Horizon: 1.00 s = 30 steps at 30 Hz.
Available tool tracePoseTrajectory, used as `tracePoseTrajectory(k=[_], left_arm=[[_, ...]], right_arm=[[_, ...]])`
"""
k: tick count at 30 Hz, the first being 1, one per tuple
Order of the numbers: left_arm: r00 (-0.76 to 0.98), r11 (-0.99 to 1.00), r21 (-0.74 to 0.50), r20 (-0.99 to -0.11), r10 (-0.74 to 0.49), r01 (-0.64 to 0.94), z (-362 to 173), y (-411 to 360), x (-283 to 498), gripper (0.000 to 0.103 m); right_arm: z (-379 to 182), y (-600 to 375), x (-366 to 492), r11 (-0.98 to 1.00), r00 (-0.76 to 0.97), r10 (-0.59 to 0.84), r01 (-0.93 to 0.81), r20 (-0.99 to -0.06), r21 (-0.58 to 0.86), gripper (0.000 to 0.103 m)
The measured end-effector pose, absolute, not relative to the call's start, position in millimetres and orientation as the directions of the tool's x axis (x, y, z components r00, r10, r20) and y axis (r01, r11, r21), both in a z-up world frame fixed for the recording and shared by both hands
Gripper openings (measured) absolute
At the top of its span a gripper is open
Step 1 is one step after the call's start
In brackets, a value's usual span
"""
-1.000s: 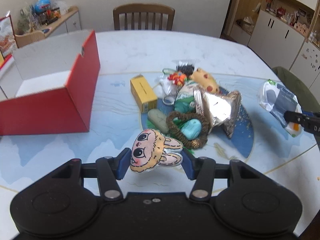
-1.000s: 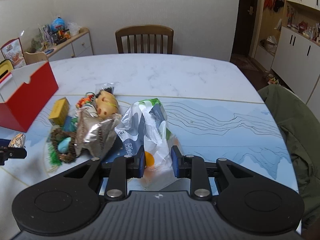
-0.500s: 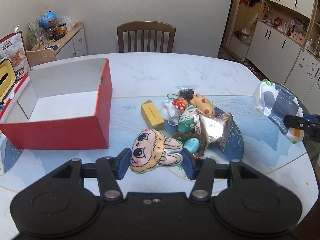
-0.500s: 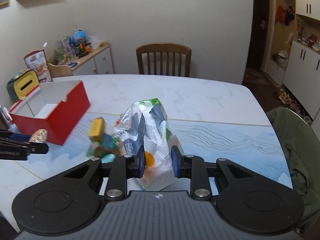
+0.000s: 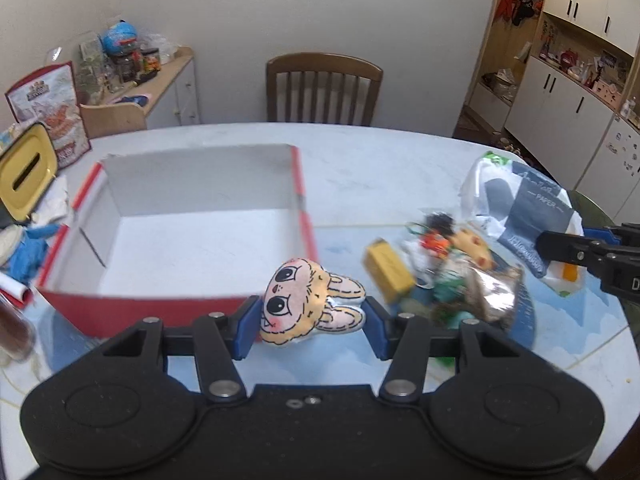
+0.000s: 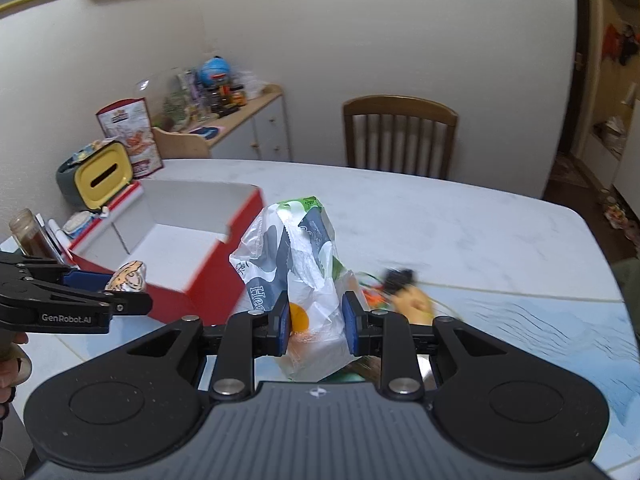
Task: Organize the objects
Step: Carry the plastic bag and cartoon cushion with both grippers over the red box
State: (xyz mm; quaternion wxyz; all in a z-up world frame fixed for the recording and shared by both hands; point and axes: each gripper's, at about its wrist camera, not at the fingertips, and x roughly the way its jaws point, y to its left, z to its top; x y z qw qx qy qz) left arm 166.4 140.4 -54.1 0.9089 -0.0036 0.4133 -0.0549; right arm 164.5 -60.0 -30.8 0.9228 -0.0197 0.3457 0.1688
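The desk (image 5: 400, 168) is pale marble with a blue wave print at the near side. On its left part stands the box (image 5: 192, 240), red outside and white inside, open at the top with nothing in it. Right of the box lies a heap (image 5: 444, 276) of small things: a yellow carton, a foil pouch, an orange spotted toy and other bits too blurred to name.

The bag (image 6: 296, 276), a crinkled plastic pack in white, grey-blue and green with an orange disc, is clamped low down between the two pads of the right tongs (image 6: 314, 330) and stands up in front of them, above the desk. Its print reads "Hee…" in the right view and "PAPER" in the left view; the rest is too creased to read. In the right view the bag covers part of the box's right wall and the heap shows to its right.

The bunny (image 5: 310, 306), a flat plush face with big black eyes and two pink ears pointing right, is gripped between the blue pads of the left tongs (image 5: 310, 320), held just at the box's near right corner, above the desk. The side of the left tongs bears "GenRobot.AI" in the right view.
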Motion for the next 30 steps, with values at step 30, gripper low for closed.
tracePoseTrajectory(k=[30], left_arm=[[0.475,0.99,0.103,-0.879,0.045,0.095,-118,281,307,0.053]], right_arm=[[-103,175,286,0.86,0.56,0.247,-0.502,-0.791,-0.087,0.026]])
